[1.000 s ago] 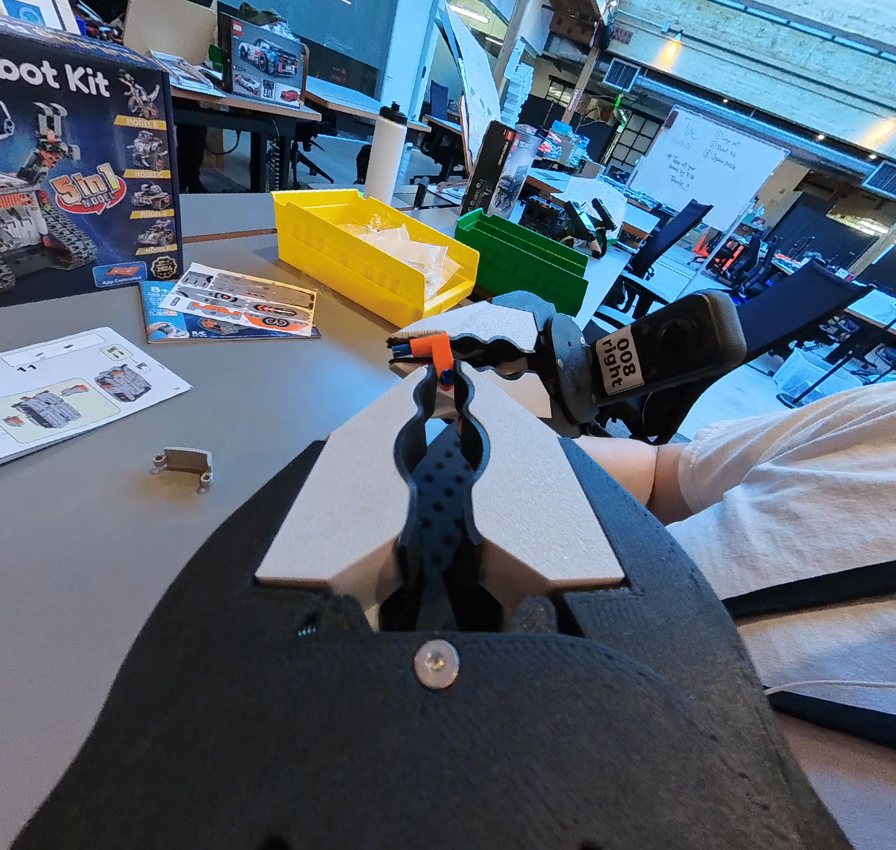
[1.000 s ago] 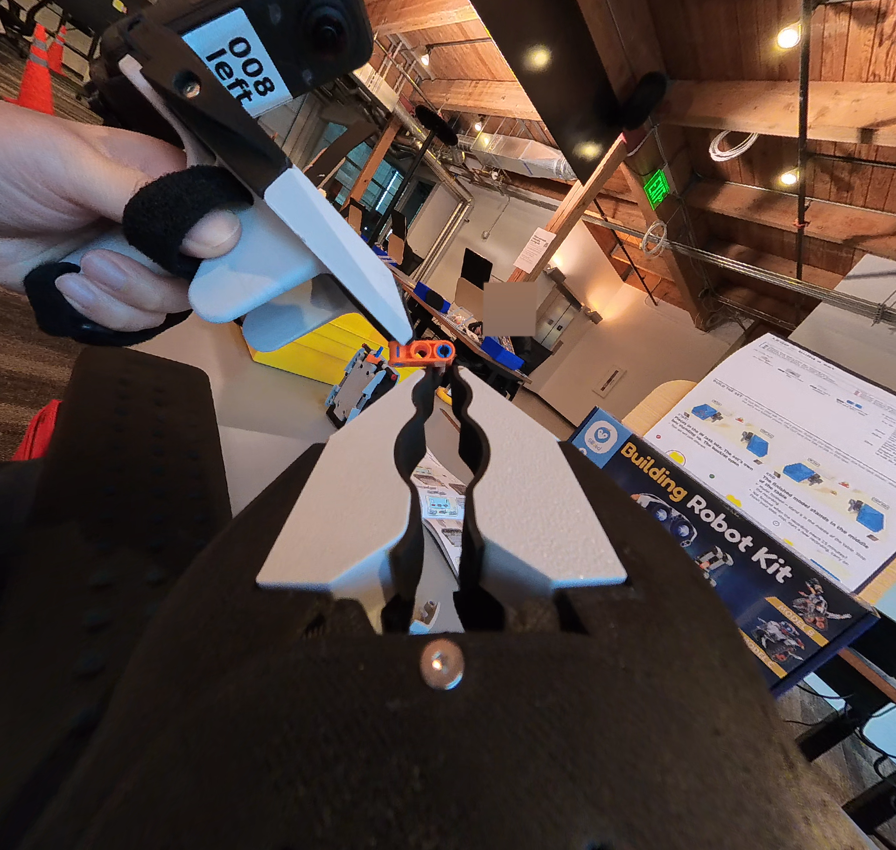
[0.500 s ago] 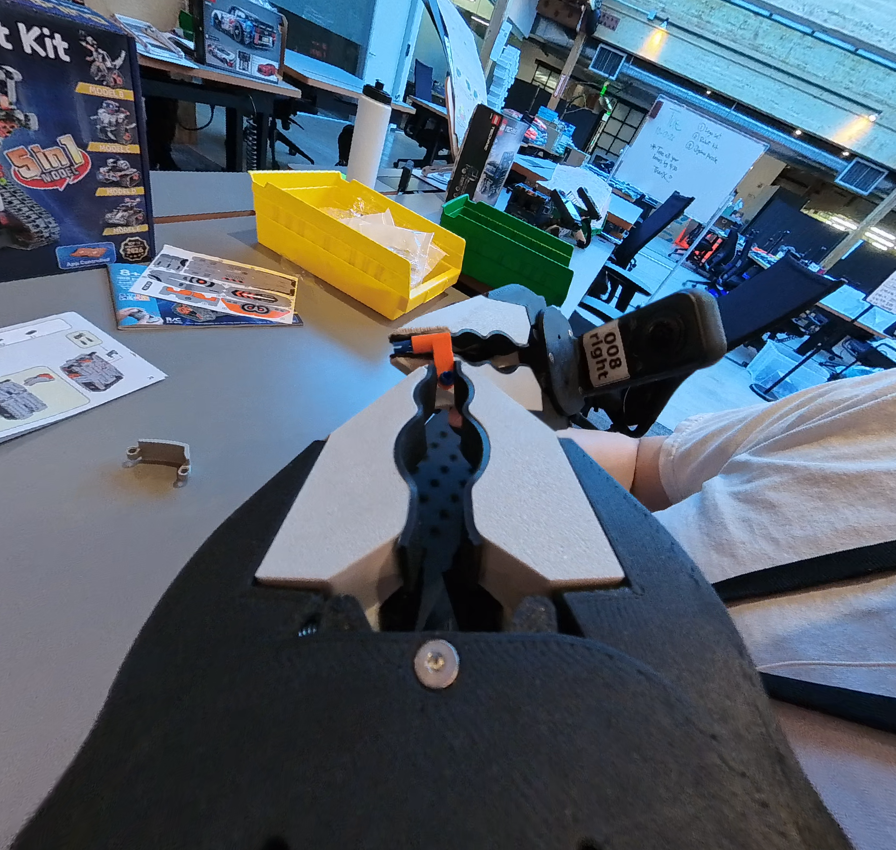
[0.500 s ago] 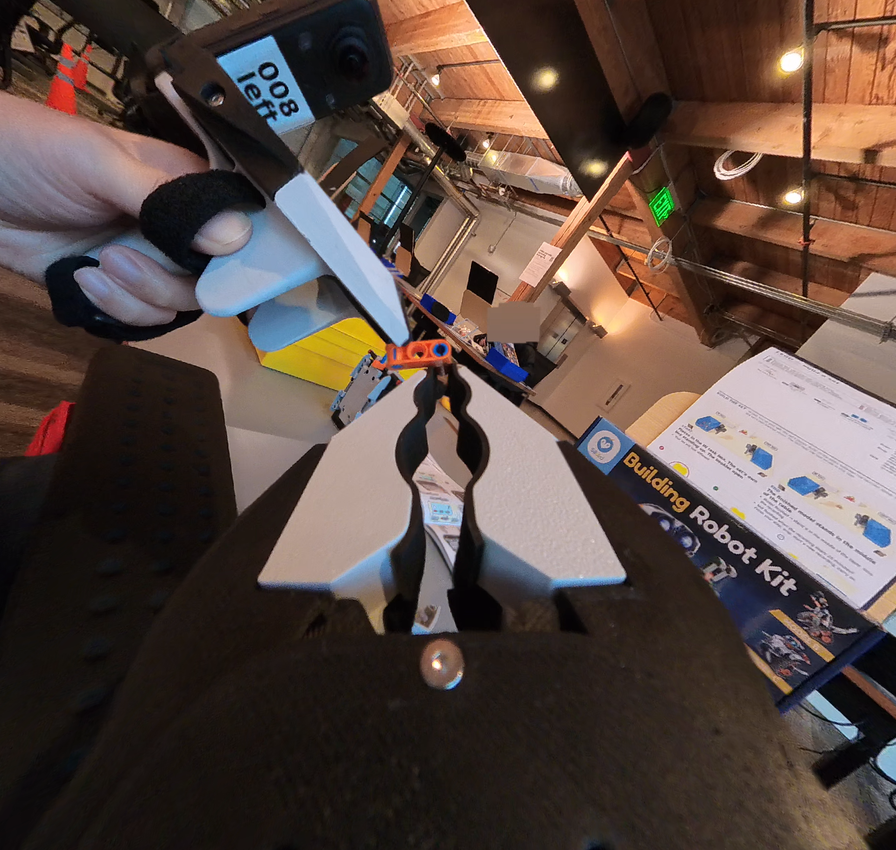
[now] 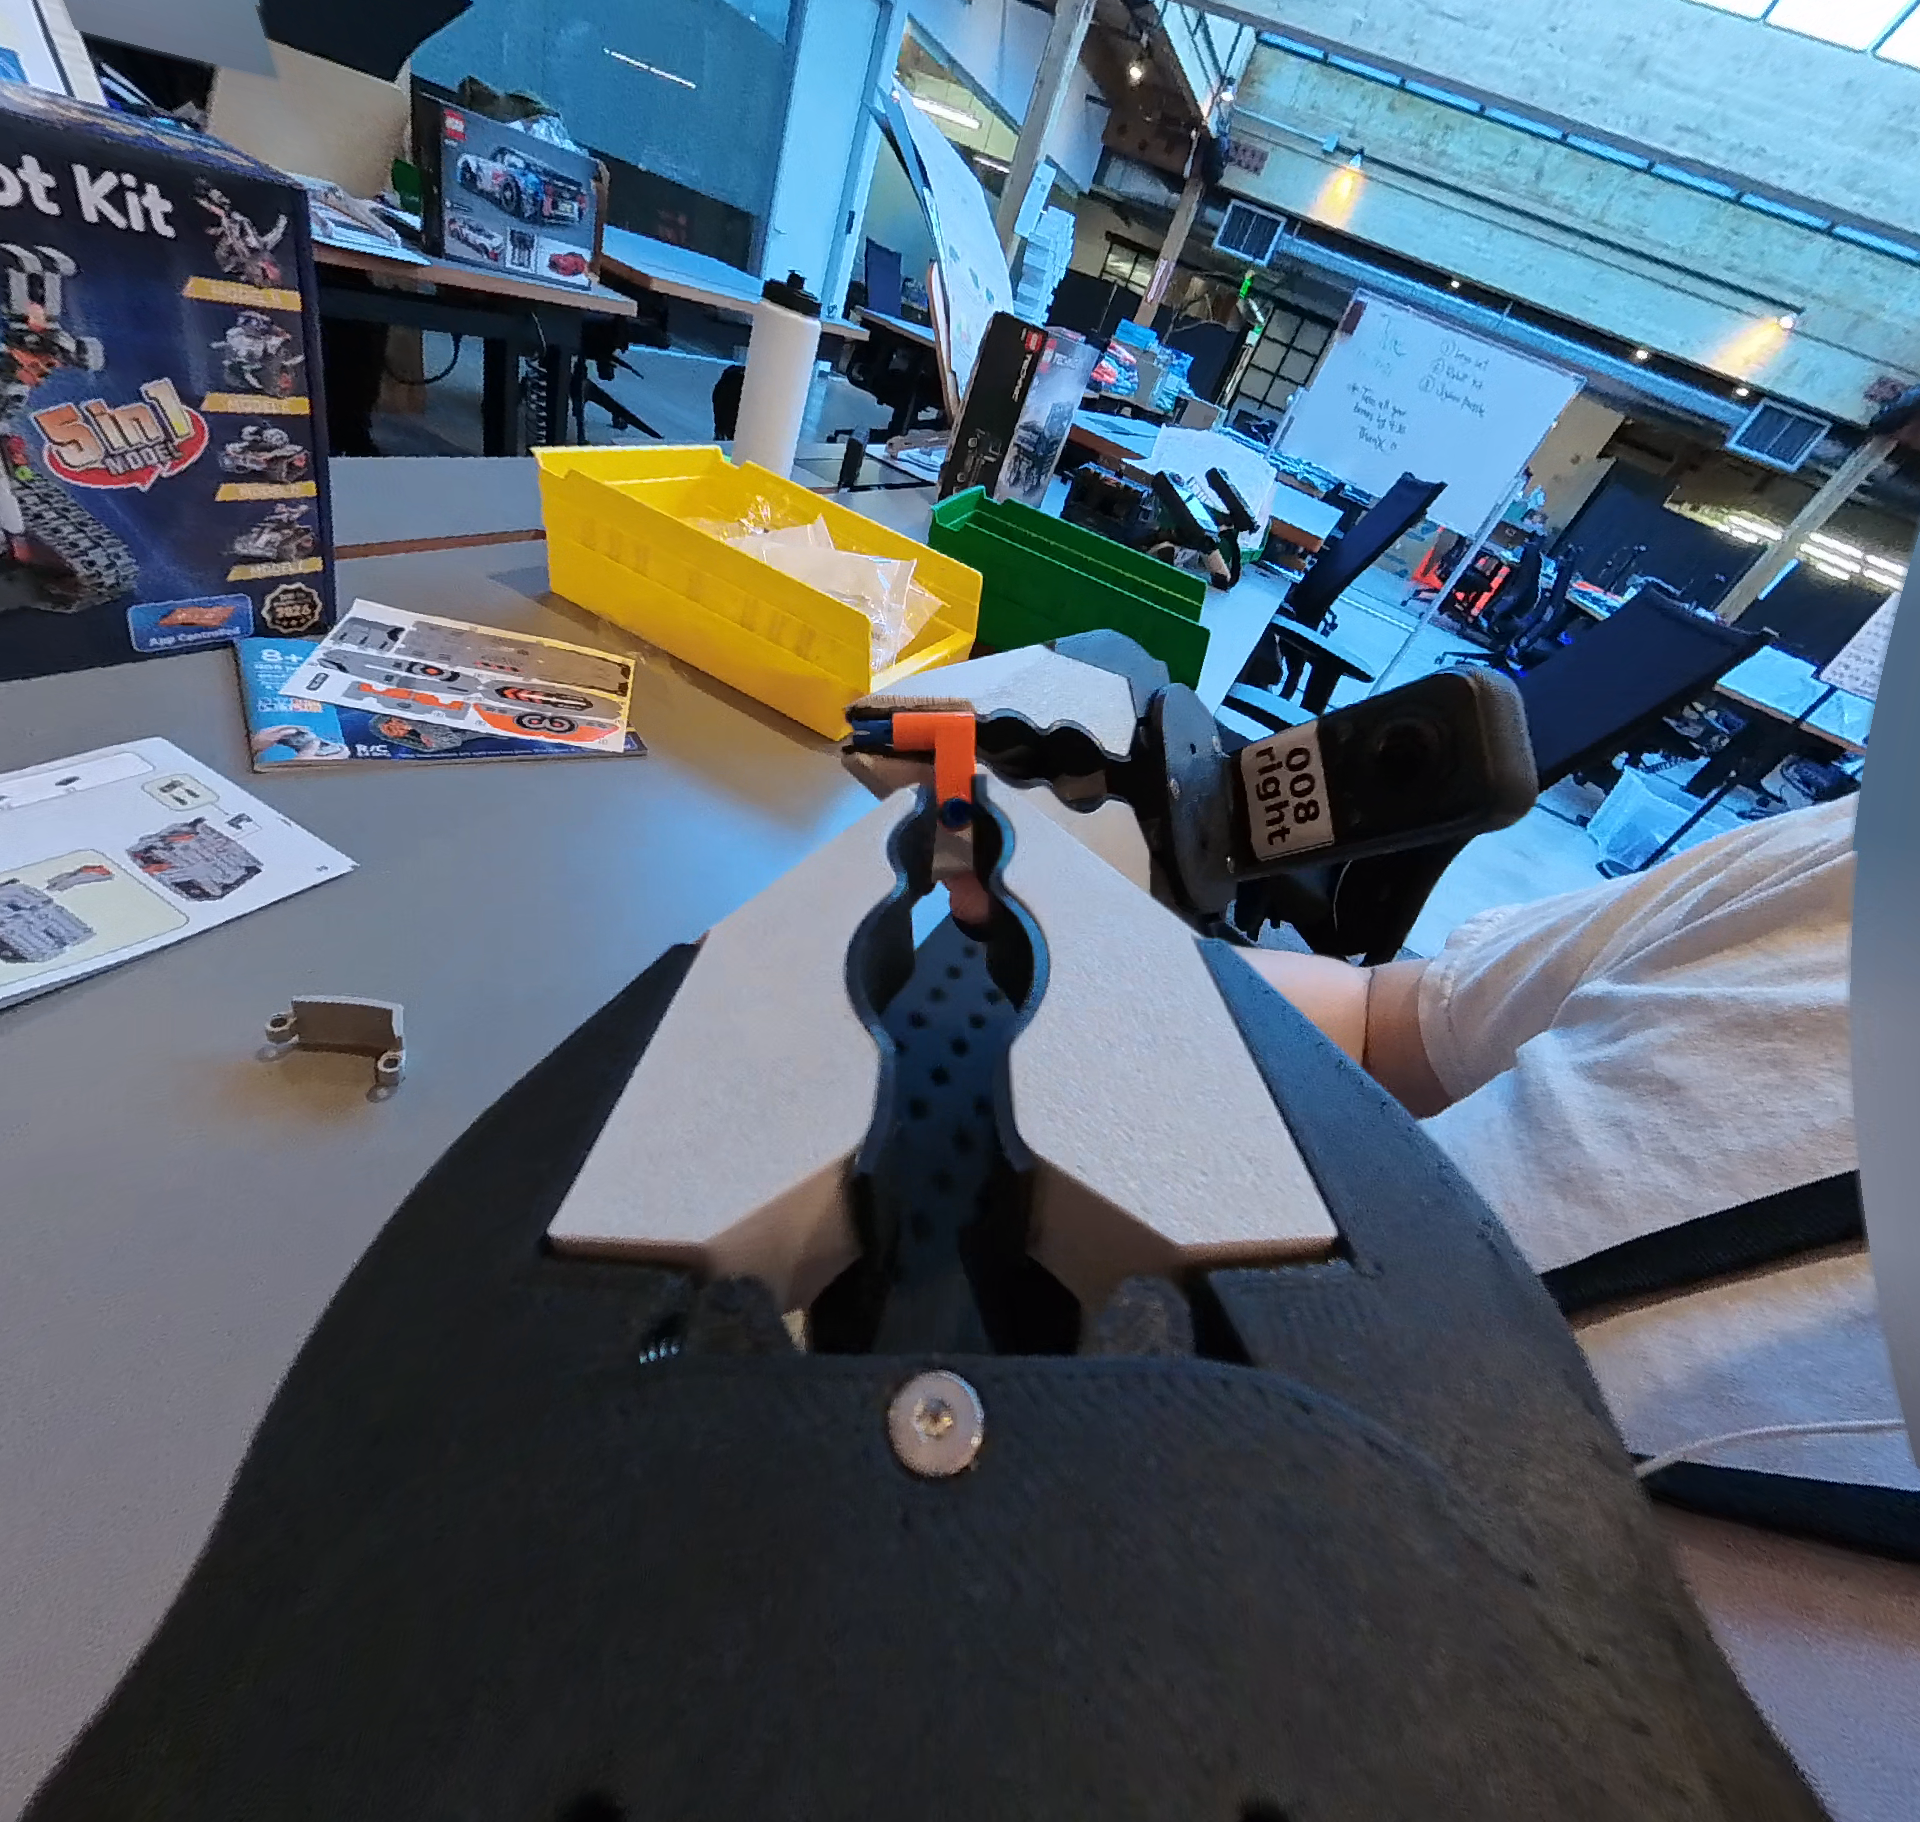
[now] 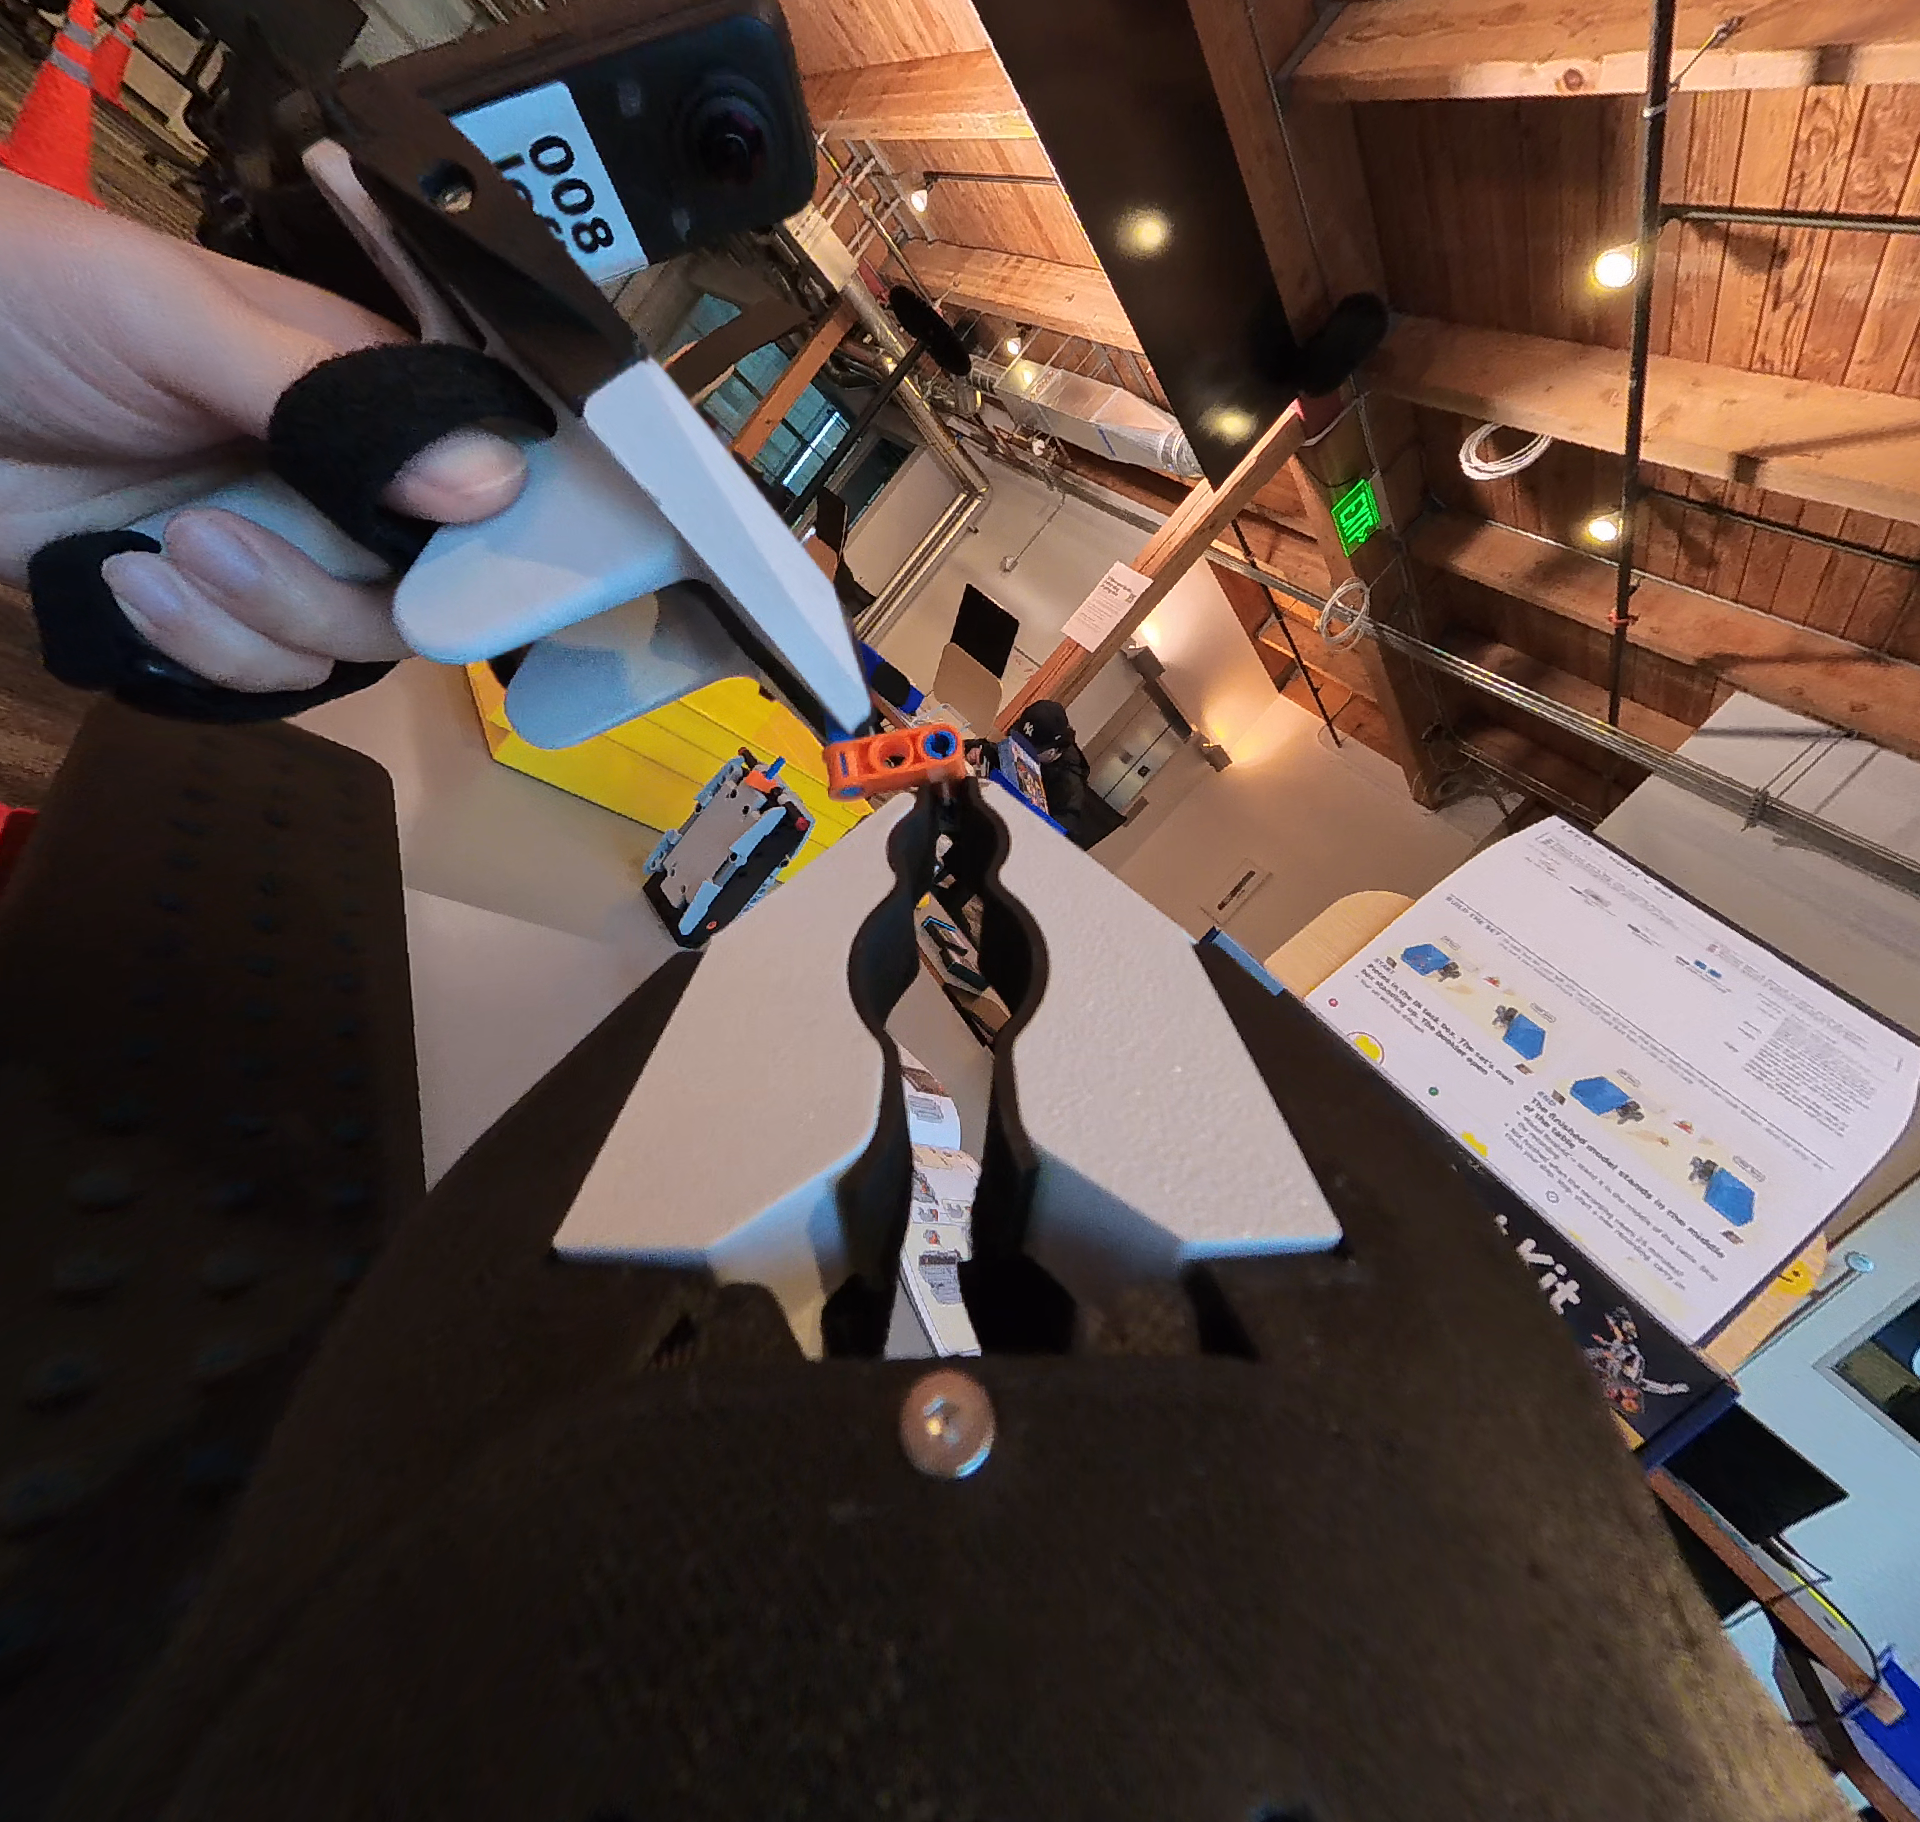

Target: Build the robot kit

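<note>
Your left tongs (image 5: pixel 951 816) pinch the small orange L-shaped plastic beam (image 5: pixel 943 756) — your right tongs (image 6: pixel 943 798) clamp its other leg, tips meeting at right angles above the smooth grey bench (image 5: pixel 499 899). Each tong's camera wears a white printed sticker. A curved grey plastic piece (image 5: pixel 338 1029) lies left of them, a ribbed yellow plastic bin (image 5: pixel 727 577) beyond.

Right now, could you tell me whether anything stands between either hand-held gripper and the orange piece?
Nothing visible does: the left gripper and the right gripper are both shut on the orange piece, above the table.
</note>
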